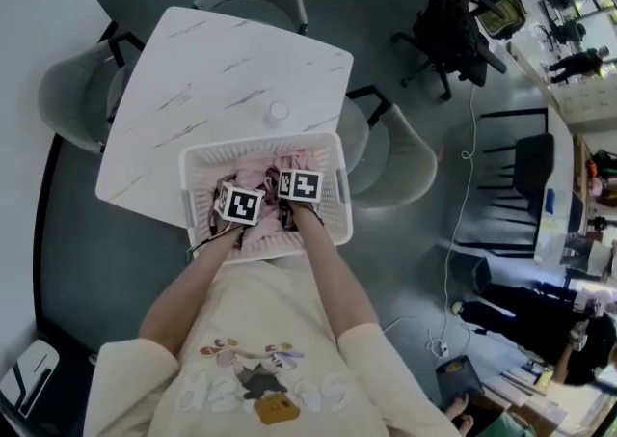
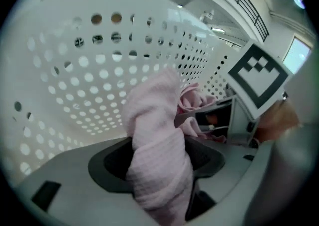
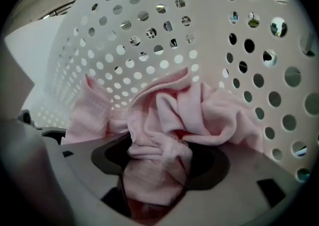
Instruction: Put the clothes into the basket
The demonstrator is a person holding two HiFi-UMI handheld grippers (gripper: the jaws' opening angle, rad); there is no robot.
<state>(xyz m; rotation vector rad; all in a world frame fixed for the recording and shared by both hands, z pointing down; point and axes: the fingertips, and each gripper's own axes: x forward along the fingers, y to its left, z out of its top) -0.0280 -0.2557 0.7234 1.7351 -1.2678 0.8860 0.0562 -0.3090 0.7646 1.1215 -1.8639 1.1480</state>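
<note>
Left jaws: left gripper (image 2: 159, 170) is clamped on a twisted hank of the pink garment (image 2: 154, 115), which sticks up toward 12 o'clock.
Right jaws: right gripper (image 3: 157, 170) is pinching a crumpled wad of it too, with the rest spilling toward 2 o'clock.
Where it is: down inside the basket (image 1: 193, 179), at the 6 o'clock edge of the table (image 1: 222, 59).
Handling: looks light, floppy and textured, so probably not slippery. I'd grab bunched folds, not a single edge.
Writing: nothing readable, just black-and-white squares on the marker cube (image 2: 259, 78).

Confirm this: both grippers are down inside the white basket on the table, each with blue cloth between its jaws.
Wrong colour: the cloth is pink, as both gripper views show. Otherwise right: left gripper and right gripper are inside the white basket on the table, cloth between each one's jaws.
</note>
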